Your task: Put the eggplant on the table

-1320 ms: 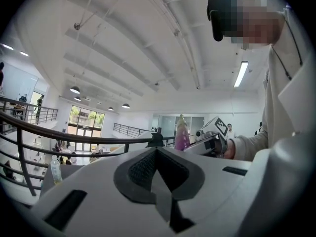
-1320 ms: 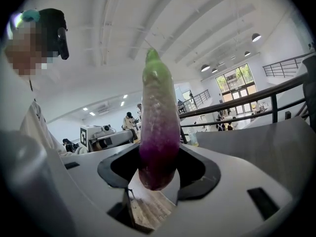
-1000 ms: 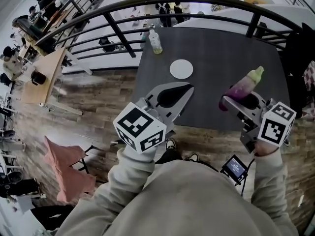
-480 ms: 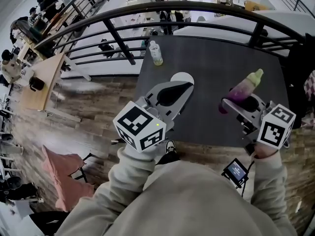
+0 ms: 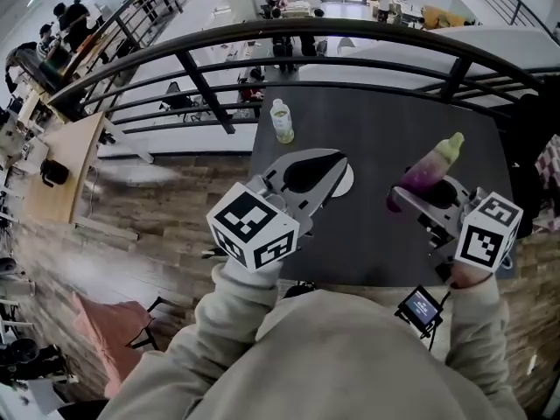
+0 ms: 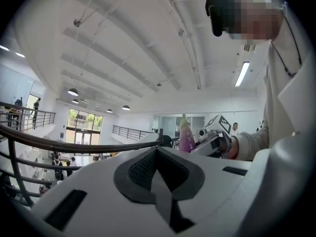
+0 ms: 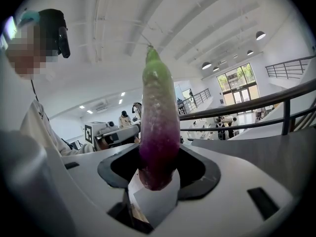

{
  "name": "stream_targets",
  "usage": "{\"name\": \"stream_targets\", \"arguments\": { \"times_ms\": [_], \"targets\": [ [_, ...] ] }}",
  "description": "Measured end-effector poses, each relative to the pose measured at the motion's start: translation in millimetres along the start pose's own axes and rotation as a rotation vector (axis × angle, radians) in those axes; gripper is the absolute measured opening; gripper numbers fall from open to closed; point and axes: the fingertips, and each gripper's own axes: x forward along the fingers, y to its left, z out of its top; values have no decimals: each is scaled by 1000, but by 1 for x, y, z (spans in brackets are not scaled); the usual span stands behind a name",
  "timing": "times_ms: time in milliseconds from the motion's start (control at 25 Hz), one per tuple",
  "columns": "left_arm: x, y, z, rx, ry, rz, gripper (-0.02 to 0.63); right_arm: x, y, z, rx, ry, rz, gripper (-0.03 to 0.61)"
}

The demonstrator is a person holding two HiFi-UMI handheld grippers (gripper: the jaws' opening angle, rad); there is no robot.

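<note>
The eggplant (image 5: 427, 163), purple with a pale green top, stands up out of my right gripper (image 5: 429, 186), which is shut on its purple base above the right part of the dark table (image 5: 385, 112). In the right gripper view the eggplant (image 7: 159, 127) rises from between the pads of that gripper (image 7: 158, 177). My left gripper (image 5: 338, 159) hovers over the table's front left, shut with nothing in it. From the left gripper view its pads (image 6: 143, 169) meet at a seam, and the eggplant (image 6: 185, 135) shows beyond.
A clear plastic bottle (image 5: 281, 121) stands at the table's far left corner. A white disc (image 5: 347, 180) lies partly hidden behind my left gripper. A black curved railing (image 5: 350, 29) runs behind the table, with a lower floor beyond. Wooden floor lies left of the table.
Both grippers have moved forward over the table, the eggplant still held upright. The white disc, fully visible before, is now partly covered by the left gripper.
</note>
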Motion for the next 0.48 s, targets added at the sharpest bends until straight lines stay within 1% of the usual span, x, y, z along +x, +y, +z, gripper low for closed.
{"name": "stream_targets", "arguments": {
  "times_ms": [160,280,360,480],
  "targets": [
    [3,17,-4,-21,23,-18,5,12,-3,9,4,13,-16,235],
    [-8,24,-10,-57,42,-38,5,22,6,12,13,27,-35,235],
    [-15,39,-15,-75,45,-45,5,37,8,14,19,35,-45,235],
    [-10,57,-18,-89,37,-46,5,51,-2,16,25,50,-48,235]
  ]
}}
